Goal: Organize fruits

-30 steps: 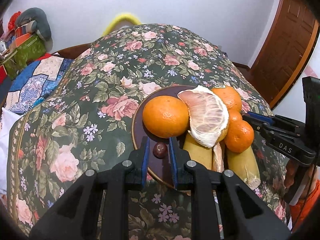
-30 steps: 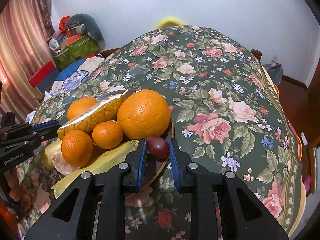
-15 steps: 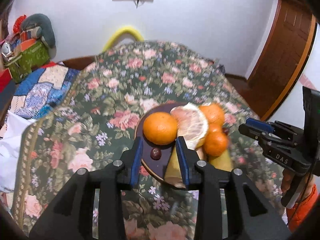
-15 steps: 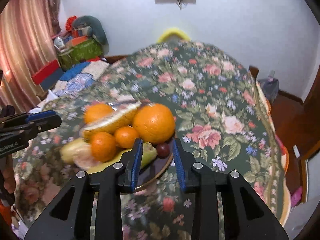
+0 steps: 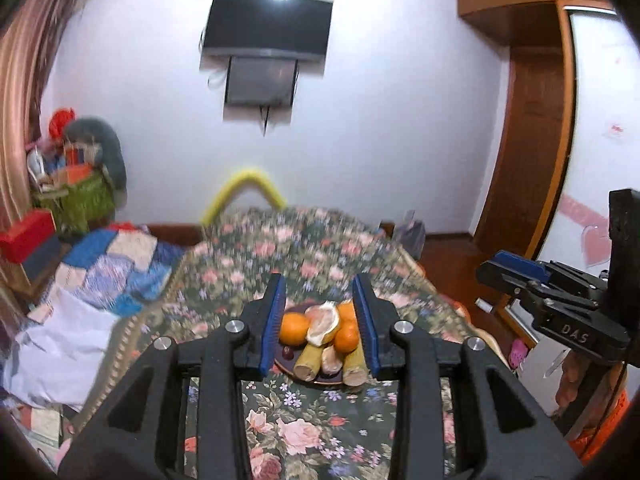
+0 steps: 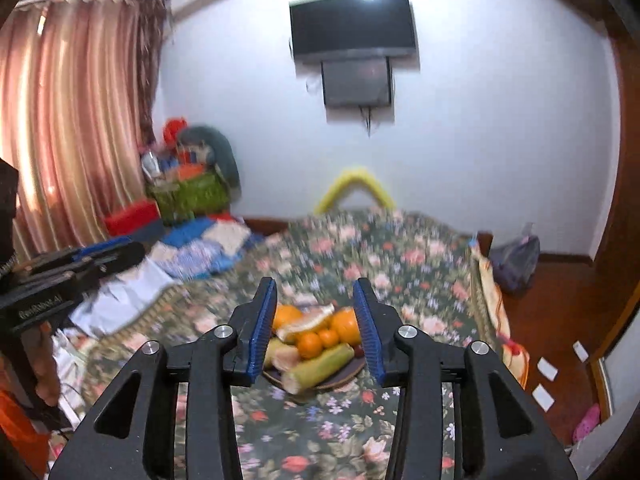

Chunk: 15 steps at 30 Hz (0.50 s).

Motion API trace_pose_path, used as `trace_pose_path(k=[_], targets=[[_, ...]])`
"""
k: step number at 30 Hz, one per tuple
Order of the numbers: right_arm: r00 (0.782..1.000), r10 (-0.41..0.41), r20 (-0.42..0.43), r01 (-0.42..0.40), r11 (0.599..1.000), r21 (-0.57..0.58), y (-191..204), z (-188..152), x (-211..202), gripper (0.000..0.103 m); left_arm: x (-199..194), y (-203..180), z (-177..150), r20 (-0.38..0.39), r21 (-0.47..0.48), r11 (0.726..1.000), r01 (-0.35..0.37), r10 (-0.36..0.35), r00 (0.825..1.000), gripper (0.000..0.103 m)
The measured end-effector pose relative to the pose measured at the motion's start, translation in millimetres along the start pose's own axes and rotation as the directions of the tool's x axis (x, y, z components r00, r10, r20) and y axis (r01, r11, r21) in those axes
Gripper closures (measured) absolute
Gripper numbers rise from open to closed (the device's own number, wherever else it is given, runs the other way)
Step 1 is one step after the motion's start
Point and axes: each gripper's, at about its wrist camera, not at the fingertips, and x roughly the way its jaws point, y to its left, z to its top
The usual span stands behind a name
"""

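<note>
One plate, four oranges, two bananas, one pomelo piece, one grape

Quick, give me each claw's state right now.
Left claw: open, holding nothing.
Right claw: open, holding nothing.

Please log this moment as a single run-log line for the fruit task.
left tongs: open, empty | right tongs: open, empty | fruits: piled on plate | plate: on floral cloth

Wall-mounted TV; striped curtain; patchwork quilt; floral tablecloth.
</note>
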Motion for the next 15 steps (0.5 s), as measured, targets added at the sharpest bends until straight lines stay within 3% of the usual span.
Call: trace_pose_path(k=[4, 6, 11, 13, 15], targets=[[0.995, 0.002, 0.102, -0.003, 1.000, 0.009, 18.0, 3.5, -47.3, 0.061, -48.5, -18.4, 1.1, 0.102, 0.045, 0.999, -0.020, 0.016, 0.995, 0.042], [0.991, 0.012, 0.133, -0.014, 1.000, 0.013, 25.2, 2.4, -64.2, 0.059, -69.4, -26.2, -0.4, 0.147, 0.057, 0.998, -0.033, 0.024, 0.989, 0.039], [0.983, 0.009, 0.182, -0.012, 1.000, 0.017, 34.8, -2.7, -87.9, 0.038, -104.0, -39.3, -4.9, 0.204, 0.068, 0.997, -0.040, 0.025, 0.979, 0.026], [0.981, 0.000, 0.196, -0.003, 1.000, 0.013, 37.1, -4.9, -91.8, 0.034, -112.1, -42.5, -8.1, 0.223, 0.070, 0.997, -0.045, 0.028, 0.975, 0.010], [0.978, -0.020, 0.207, 0.018, 1.000, 0.010, 38.7, -7.2, -94.9, 0.028, -117.3, -46.5, -11.1, 0.237, 0.071, 0.996, -0.052, 0.034, 0.971, 0.006]])
